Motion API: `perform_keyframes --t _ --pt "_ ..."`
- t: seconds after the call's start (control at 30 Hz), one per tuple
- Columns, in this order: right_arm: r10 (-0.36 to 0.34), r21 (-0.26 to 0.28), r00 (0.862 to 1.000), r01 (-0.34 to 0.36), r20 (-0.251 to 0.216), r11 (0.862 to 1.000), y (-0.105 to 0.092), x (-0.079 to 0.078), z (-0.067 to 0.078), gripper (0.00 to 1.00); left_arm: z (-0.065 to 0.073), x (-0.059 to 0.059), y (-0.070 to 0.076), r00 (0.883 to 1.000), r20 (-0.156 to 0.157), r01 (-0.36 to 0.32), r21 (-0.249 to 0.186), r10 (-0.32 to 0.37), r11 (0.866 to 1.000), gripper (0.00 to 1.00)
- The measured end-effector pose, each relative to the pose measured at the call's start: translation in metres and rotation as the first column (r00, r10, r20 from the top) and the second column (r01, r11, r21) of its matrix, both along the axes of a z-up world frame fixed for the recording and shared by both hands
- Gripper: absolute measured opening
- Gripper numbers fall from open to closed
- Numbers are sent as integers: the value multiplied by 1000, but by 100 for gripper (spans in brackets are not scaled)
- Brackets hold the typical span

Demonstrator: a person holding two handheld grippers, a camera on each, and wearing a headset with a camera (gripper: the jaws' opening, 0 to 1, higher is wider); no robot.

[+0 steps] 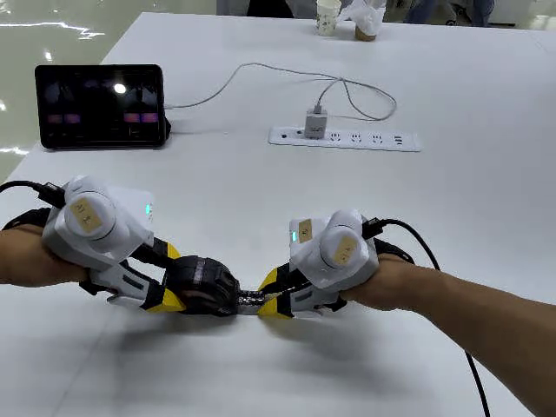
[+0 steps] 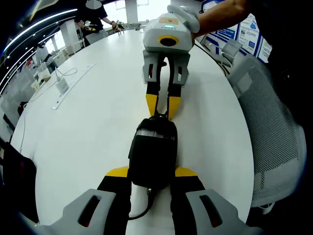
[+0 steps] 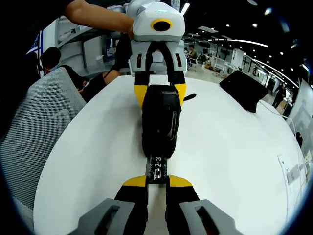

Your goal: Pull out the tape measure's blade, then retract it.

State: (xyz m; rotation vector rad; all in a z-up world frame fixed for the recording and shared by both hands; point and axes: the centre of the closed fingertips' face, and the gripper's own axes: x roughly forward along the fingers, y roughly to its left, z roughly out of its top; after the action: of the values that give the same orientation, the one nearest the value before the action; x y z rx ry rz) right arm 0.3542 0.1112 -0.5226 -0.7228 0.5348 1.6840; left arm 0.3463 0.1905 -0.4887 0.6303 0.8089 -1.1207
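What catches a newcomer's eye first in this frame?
At the near edge of the table, the left hand-held gripper clamps a black tape measure while the right hand-held gripper pinches its blade, barely pulled out. Behind, a dark tablet stands far left and a power strip lies mid-table.

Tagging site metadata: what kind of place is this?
Probably an open-plan office or lab: a large white table carrying a power strip and a tablet, with a mesh office chair beside it.

Two pale-grey grippers point(image 1: 171, 276) point(image 1: 271, 293) — yellow-tipped fingers point(image 1: 167, 301), black cables point(image 1: 415, 236)
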Motion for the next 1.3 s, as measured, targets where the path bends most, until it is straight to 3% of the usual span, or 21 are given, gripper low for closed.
perform_keyframes --t 1.3 --pt "-26 -11 1000 26 -8 1000 -53 8 3 10 0 0 0 1000 -4 3 5 -3 1000 24"
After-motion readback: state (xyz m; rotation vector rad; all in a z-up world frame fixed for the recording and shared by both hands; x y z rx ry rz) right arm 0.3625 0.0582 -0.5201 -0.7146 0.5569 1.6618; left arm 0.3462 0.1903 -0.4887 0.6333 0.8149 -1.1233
